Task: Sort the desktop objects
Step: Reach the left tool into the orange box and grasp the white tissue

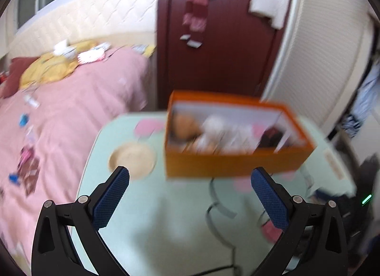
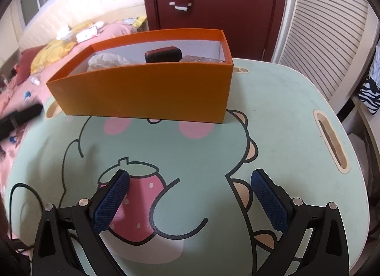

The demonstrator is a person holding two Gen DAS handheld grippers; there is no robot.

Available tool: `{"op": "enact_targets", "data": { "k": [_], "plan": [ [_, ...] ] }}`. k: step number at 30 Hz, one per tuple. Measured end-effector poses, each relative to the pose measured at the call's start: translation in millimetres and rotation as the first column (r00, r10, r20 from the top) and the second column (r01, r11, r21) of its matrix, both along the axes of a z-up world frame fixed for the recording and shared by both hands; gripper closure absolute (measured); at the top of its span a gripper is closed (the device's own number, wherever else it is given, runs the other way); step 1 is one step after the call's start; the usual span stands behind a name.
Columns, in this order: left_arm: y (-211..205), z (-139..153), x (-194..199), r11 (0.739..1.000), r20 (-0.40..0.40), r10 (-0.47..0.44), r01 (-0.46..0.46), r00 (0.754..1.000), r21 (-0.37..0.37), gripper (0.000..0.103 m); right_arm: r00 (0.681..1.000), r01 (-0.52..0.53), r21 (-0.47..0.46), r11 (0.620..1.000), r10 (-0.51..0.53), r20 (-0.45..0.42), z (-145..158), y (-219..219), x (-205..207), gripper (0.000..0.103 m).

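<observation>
An orange box (image 2: 147,93) stands on the far half of a mint-green lap table (image 2: 273,119) printed with a cartoon animal and a strawberry. Inside the orange box (image 1: 228,160) lie a black case (image 2: 163,54), a crumpled white bag (image 2: 106,60) and a brown flat item (image 2: 201,59); the left wrist view shows them only as blur. My right gripper (image 2: 190,181) hovers open over the printed strawberry, nothing between its blue pads. My left gripper (image 1: 190,177) is open too, above the table just short of the box.
A pink bed (image 1: 71,119) strewn with small items lies to the left. A dark red door (image 2: 213,0) with a hanging scarf stands behind the table, a louvred panel (image 2: 327,38) to the right. The table has a round cup recess (image 1: 131,157) and a slot (image 2: 331,140).
</observation>
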State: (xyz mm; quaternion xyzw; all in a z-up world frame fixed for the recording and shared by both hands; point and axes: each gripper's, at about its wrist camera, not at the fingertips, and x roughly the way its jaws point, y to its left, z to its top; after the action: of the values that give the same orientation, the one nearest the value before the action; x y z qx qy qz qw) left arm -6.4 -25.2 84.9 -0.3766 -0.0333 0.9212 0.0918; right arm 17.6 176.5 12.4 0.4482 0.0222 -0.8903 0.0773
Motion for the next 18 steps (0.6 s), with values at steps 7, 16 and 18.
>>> {"op": "enact_targets", "data": {
  "k": [7,16,18],
  "plan": [
    [18.6,5.6,-73.2,0.991,0.144,-0.133,0.128,0.981,0.047,0.043,1.0,-0.016,-0.002,1.0,0.016,-0.006,-0.6,-3.9,1.4,0.0],
    [62.4,-29.3,-126.9,0.983,0.258,-0.153,0.173,0.954,-0.057,0.043,1.0,-0.022,-0.017,1.0,0.021,-0.014,-0.2,-4.5,3.2,0.0],
    [65.3,-40.4,-131.3,0.981,0.301,-0.163,0.187,0.939,-0.05,0.068,1.0,-0.024,-0.017,1.0,0.024,-0.015,-0.5,-4.8,2.9,0.0]
  ]
}}
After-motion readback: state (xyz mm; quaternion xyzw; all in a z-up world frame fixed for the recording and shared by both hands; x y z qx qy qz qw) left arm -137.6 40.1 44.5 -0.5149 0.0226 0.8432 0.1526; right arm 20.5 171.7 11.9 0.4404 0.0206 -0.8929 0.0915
